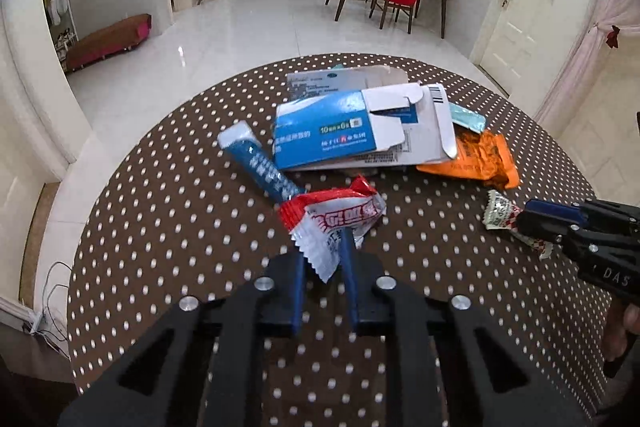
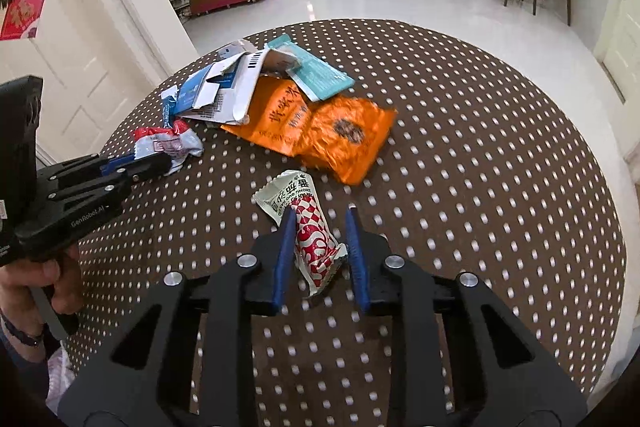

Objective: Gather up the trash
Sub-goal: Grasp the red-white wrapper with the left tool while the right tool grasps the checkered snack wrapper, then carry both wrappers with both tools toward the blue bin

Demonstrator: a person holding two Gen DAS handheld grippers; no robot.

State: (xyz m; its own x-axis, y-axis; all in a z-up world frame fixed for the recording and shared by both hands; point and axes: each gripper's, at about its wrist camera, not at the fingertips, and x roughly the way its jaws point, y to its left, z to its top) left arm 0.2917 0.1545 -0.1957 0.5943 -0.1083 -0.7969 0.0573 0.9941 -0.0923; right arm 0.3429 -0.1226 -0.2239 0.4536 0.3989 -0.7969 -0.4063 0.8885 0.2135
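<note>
Pinching the red-and-white wrapper (image 1: 332, 223), the left gripper (image 1: 323, 259) held it at 12 o'clock. The right gripper (image 2: 320, 227) stood spread, the checkered wrapper (image 2: 308, 227) between its fingers (image 2: 285, 247).

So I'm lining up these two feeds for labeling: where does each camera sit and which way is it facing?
Left wrist: on the left gripper, facing across the polka-dot table at the red-white wrapper in its fingers; right gripper enters at right.
Right wrist: on the right gripper, fingers astride the checkered wrapper; left gripper and hand at left.
Shared: orange packet, blue carton.
</note>
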